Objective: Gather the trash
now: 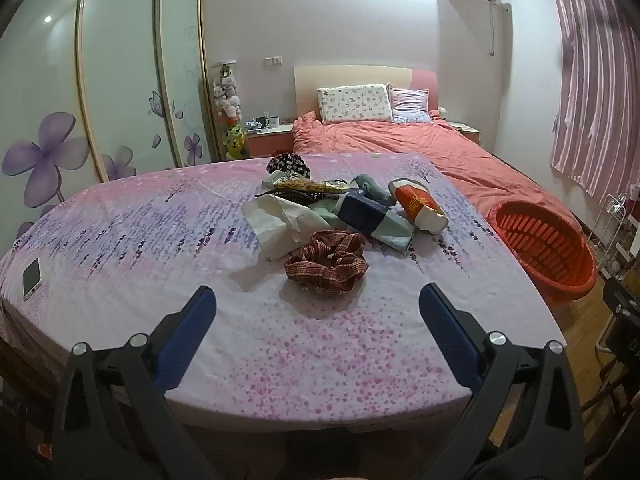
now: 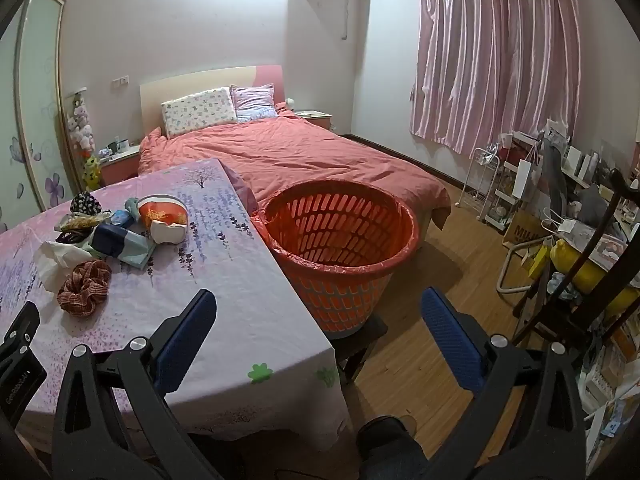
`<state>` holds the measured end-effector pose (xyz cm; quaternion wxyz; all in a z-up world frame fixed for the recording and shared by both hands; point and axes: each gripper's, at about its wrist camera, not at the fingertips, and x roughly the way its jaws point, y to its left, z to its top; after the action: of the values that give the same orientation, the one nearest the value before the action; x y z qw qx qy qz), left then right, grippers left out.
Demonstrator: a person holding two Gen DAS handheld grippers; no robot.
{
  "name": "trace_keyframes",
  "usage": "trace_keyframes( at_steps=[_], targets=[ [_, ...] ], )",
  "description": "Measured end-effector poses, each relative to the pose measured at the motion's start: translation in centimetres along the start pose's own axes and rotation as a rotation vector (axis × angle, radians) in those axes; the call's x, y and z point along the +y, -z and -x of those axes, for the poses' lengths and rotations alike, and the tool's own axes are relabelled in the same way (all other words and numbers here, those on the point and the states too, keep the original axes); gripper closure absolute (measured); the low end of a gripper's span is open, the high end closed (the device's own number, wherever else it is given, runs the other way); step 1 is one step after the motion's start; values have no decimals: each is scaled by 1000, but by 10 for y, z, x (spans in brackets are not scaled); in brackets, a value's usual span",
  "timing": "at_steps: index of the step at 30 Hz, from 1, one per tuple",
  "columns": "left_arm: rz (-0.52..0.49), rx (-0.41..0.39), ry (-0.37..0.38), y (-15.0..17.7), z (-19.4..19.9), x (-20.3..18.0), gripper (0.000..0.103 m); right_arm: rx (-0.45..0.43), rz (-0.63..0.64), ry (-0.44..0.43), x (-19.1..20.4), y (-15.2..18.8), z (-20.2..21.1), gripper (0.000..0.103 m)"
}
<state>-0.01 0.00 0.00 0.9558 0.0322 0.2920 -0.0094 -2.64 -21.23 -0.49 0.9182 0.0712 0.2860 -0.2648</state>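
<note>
The left claw (image 1: 318, 312) hangs over the near part of the surface (image 1: 320, 360) with its blue pads spread wide and nothing between them. The right claw (image 2: 320, 316) stands just as wide, empty, over the surface's right edge and the floor (image 2: 440, 320).

The trash lies heaped mid-surface: a brown checked scrunchie (image 1: 326, 262) nearest, a crumpled white paper bag (image 1: 276, 220) touching it behind, a dark blue packet (image 1: 364, 212) and an orange-and-white cup (image 1: 420, 206) on its side. Behind these, yellowish wrappers (image 1: 308, 186) and a dark patterned bundle (image 1: 289, 163) overlap so much that their shapes are hard to make out.

An orange basket (image 2: 340, 264) with a liner stands just beside the surface's right edge; its base is hidden in both views. A phone (image 1: 31, 278) lies at the far left, well apart from the heap.
</note>
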Motion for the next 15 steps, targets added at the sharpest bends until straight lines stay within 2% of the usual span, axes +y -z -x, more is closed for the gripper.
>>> trace_keyframes(
  at_steps=[15],
  targets=[
    [1,6,4,0,0,0,4,0,1,1,1,1,-1,2]
  ],
)
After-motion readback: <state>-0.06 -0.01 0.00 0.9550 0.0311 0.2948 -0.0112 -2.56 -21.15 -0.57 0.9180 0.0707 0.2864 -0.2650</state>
